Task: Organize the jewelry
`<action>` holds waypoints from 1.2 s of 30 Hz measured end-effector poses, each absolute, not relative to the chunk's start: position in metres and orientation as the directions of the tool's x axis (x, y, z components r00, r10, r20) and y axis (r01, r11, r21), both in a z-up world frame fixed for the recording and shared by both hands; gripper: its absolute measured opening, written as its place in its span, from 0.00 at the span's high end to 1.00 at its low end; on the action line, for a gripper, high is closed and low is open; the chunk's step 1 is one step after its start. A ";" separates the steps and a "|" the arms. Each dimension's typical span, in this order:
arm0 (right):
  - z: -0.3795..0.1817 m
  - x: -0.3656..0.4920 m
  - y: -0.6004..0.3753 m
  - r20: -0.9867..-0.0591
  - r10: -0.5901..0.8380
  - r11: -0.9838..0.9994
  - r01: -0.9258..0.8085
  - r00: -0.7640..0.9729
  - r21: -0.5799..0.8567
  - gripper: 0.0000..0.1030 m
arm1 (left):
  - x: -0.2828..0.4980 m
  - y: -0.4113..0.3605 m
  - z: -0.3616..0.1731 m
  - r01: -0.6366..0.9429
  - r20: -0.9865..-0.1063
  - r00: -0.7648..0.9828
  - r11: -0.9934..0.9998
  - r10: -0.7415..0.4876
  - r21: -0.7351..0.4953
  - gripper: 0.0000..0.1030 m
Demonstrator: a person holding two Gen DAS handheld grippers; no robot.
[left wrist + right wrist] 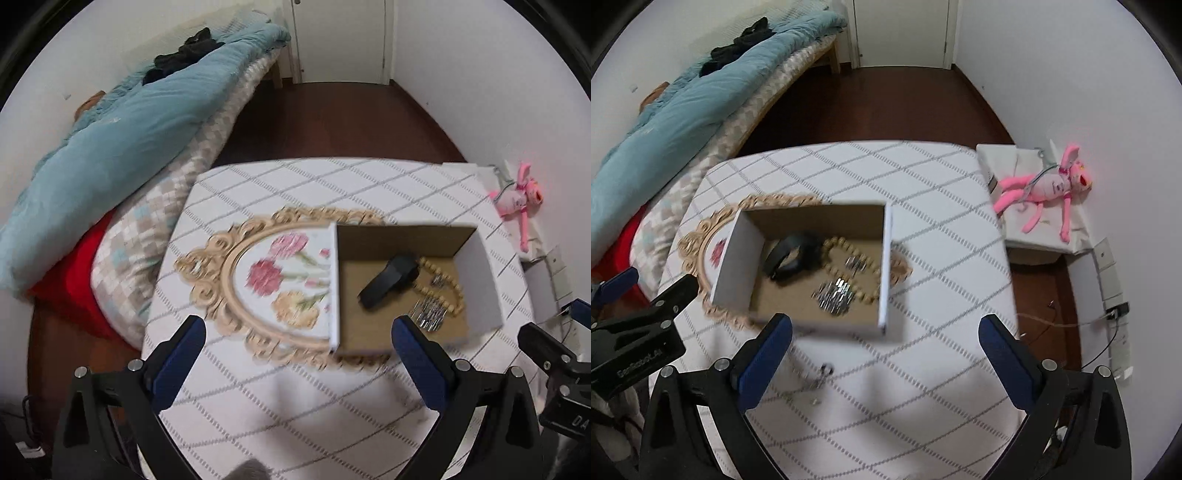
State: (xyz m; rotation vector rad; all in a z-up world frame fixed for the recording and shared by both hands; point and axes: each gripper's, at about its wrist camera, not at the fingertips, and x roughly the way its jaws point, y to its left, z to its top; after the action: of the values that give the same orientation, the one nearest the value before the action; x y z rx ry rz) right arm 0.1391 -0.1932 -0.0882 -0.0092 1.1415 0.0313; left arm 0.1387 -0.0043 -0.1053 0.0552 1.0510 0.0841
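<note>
Nearest the cameras, the left gripper [297,332] and the right gripper [884,330] both hang above the desk [923,387] with jaws spread wide and nothing between them. On the checked cloth just ahead of the right gripper lies a thin silver chain [816,380], blurred. Beyond it stands an open cardboard box [886,258], resting partly on an ornate oval tray [236,273] painted with flowers. Inside the box lie a black wristband [388,278], a wooden bead necklace [448,286] and a cluster of small silver pieces [834,295]. Farther right, a pink plush toy [1049,184] lies on a white box. At the far left is a bed with a blue duvet [122,129].
</note>
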 end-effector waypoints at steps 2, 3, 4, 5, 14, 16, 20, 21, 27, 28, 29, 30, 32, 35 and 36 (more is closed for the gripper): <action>-0.101 0.125 -0.192 -0.916 0.048 0.999 -0.031 0.397 0.039 0.01 | 0.123 0.001 -0.117 -0.052 -0.870 0.483 0.995 0.098 0.083 0.00; -0.111 0.117 -0.191 -0.922 0.075 0.997 -0.020 0.380 0.072 0.03 | 0.117 0.002 -0.123 -0.056 -0.874 0.475 0.995 0.101 0.085 0.00; -0.121 0.111 -0.191 -0.927 0.107 0.994 -0.018 0.360 0.108 0.12 | 0.110 0.003 -0.133 -0.057 -0.883 0.457 0.994 0.108 0.092 0.00; -0.131 0.106 -0.190 -0.930 0.145 0.989 -0.017 0.339 0.148 0.21 | 0.102 0.004 -0.145 -0.059 -0.891 0.438 0.993 0.118 0.103 0.00; -0.198 0.071 -0.162 -0.936 0.230 0.973 -0.036 0.267 0.229 0.42 | 0.065 0.016 -0.216 -0.086 -0.930 0.329 0.986 0.165 0.144 0.00; -0.203 0.069 -0.154 -0.936 0.220 0.975 -0.052 0.274 0.214 0.42 | 0.062 0.018 -0.218 -0.091 -0.929 0.337 0.987 0.156 0.133 0.00; -0.203 0.072 -0.141 -0.933 0.195 0.981 -0.079 0.303 0.179 0.53 | 0.061 0.020 -0.219 -0.097 -0.928 0.341 0.988 0.148 0.122 0.00; -0.203 0.071 -0.136 -0.935 0.174 0.984 -0.090 0.309 0.154 0.61 | 0.061 0.020 -0.219 -0.098 -0.928 0.343 0.988 0.148 0.121 0.00; -0.202 0.070 -0.136 -0.934 0.148 0.987 -0.105 0.326 0.120 0.91 | 0.061 0.015 -0.217 -0.090 -0.921 0.354 0.986 0.161 0.138 0.00; -0.199 0.069 -0.142 -0.930 0.151 0.988 -0.089 0.336 0.128 0.91 | 0.061 0.011 -0.215 -0.081 -0.922 0.360 0.989 0.142 0.121 0.00; -0.196 0.069 -0.148 -0.927 0.151 0.988 -0.077 0.344 0.132 0.91 | 0.061 0.007 -0.215 -0.075 -0.923 0.364 0.991 0.127 0.107 0.00; -0.192 0.068 -0.157 -0.923 0.150 0.989 -0.057 0.353 0.138 0.91 | 0.061 0.001 -0.213 -0.064 -0.923 0.369 0.994 0.108 0.090 0.01; -0.186 0.068 -0.171 -0.919 0.145 0.989 -0.024 0.366 0.146 0.91 | 0.060 -0.011 -0.211 -0.039 -0.923 0.377 0.997 0.076 0.066 0.01; -0.181 0.069 -0.193 -0.918 0.119 0.990 0.027 0.379 0.140 0.91 | 0.060 -0.035 -0.210 0.013 -0.921 0.388 0.999 0.031 0.039 0.01; -0.180 0.069 -0.202 -0.918 0.107 0.990 0.048 0.381 0.136 0.91 | 0.062 -0.040 -0.209 0.022 -0.921 0.390 0.999 0.024 0.036 0.04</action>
State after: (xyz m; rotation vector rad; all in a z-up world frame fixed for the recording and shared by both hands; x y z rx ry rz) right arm 0.0693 -0.2018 -0.1805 0.1484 1.1801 0.0379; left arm 0.0618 -0.0402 -0.2091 0.0446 1.1704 0.0011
